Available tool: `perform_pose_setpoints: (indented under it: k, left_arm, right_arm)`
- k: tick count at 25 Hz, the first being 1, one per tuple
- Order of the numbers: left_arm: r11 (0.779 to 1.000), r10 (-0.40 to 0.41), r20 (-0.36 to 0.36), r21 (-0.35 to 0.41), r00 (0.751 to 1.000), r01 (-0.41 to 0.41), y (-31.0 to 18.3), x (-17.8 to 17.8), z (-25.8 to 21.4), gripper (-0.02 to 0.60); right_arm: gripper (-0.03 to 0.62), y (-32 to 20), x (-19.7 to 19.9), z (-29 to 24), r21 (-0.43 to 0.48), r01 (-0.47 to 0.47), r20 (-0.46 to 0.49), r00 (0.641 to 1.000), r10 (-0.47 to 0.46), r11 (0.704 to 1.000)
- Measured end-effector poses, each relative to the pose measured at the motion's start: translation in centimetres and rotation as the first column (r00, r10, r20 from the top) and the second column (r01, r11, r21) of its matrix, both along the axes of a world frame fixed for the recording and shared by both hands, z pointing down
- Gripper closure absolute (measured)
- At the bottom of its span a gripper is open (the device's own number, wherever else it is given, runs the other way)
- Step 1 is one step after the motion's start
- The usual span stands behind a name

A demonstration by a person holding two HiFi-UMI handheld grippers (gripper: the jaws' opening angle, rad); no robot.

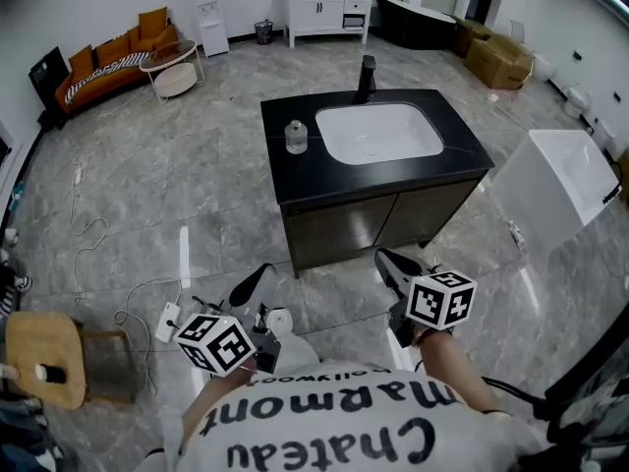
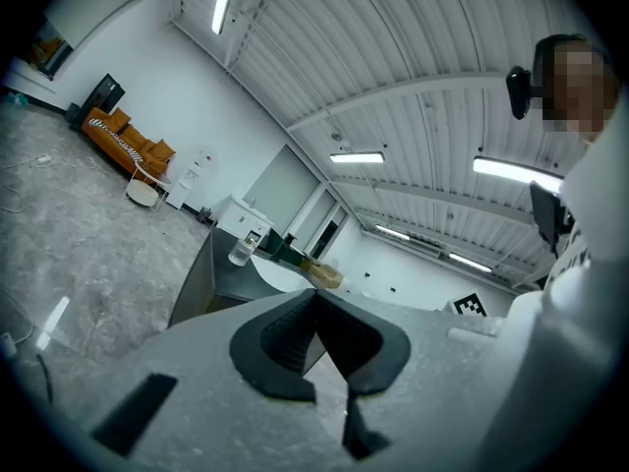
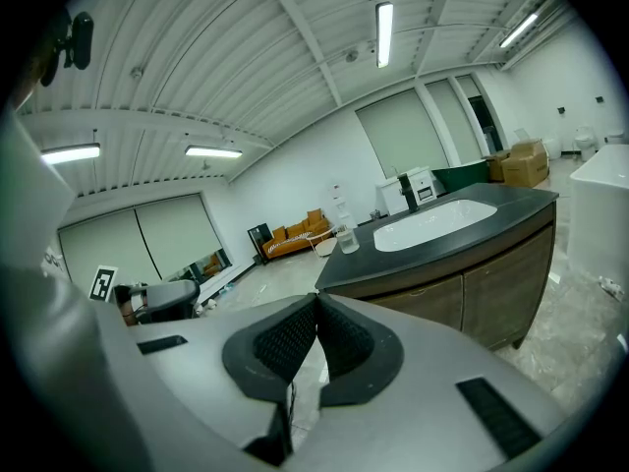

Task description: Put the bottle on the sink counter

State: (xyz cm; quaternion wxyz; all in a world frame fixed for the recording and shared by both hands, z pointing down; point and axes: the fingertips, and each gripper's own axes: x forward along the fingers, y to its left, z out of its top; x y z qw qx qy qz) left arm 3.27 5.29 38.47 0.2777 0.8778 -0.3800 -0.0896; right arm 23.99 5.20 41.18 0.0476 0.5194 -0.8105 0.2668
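Bottle (image 1: 296,136) sits on the black tabletop (image 1: 462,155), just left of the white basin (image 1: 378,131); looks upright, but it's small in view. Left gripper (image 2: 314,298) clenched, nothing between jaws. Right gripper (image 3: 316,305) likewise clenched and empty. Both in front of the cabinet (image 1: 373,219), well apart from the bottle

- The black sink counter (image 1: 295,180) sat mid-room, with a white basin (image 1: 378,132) sunk into its top and a dark faucet (image 1: 366,79) upright at the back edge.
- A small clear bottle (image 1: 296,137) stood upright on the counter, just left of the basin.
- The grey marble floor (image 1: 177,175) had loose white cables (image 1: 84,234) trailing off to the left, plus an orange sofa (image 1: 113,57) and cardboard boxes (image 1: 499,59) by the far walls.
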Motion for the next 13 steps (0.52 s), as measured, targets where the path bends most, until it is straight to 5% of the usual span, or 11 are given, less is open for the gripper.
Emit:
perform_pose_setpoints:
  k: [13]
  left_arm:
    - [0.999, -0.041, 0.003, 0.026, 0.999, 0.041, 1.0, -1.3, -0.7, 0.566]
  right_arm:
    - [0.580, 0.7, -0.8, -0.1, 0.007, 0.014, 0.017, 1.000, -0.014, 1.000]
